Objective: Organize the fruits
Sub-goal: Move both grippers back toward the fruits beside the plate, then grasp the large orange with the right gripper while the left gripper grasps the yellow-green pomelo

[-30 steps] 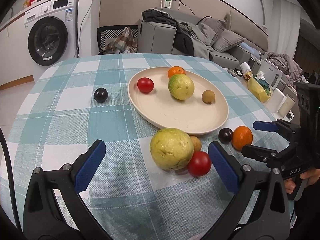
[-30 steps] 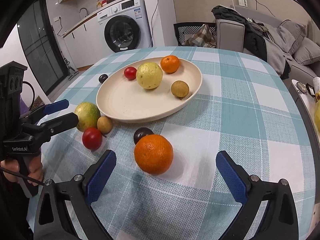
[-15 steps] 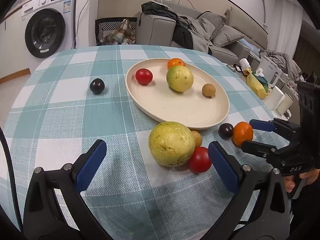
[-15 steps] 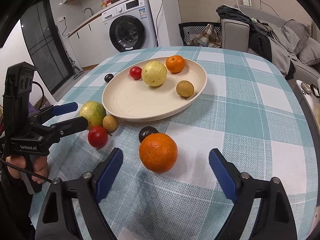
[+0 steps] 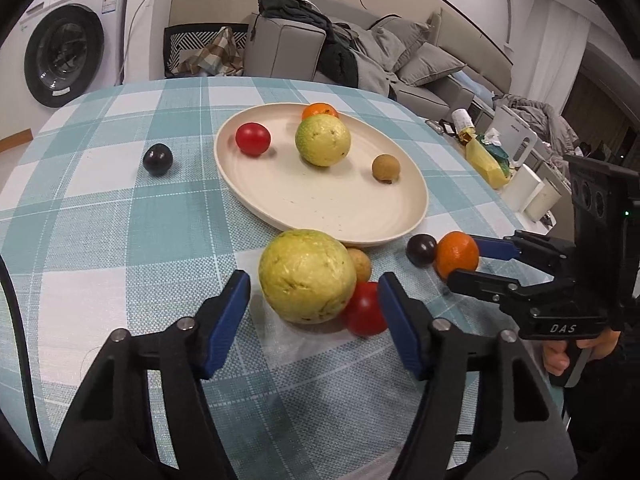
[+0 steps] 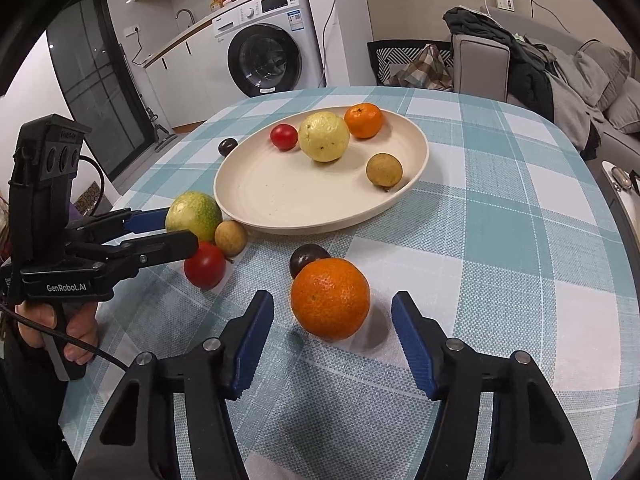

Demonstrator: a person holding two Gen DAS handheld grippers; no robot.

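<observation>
Looking along our left gripper, we see the large yellow-green fruit between the blue pads, with a red tomato and a small brown fruit pressed against its right side. The risk, in our judgement, is that the right pad meets the tomato first, so we squeeze two things together or knock the tomato rolling across the checked tablecloth. The fingers stand apart, wider than the fruit, holding nothing; whether a pad already brushes the tomato we cannot tell. The cream plate lies just beyond, carrying four fruits, and one dark plum sits alone to its left.

From the right wrist view, our right gripper frames the orange, with another dark plum touching its far side. Closing off-centre could, we think, squirt the round orange forward into that plum. These fingers too are spread, clear of the orange on both sides, gripping nothing.
</observation>
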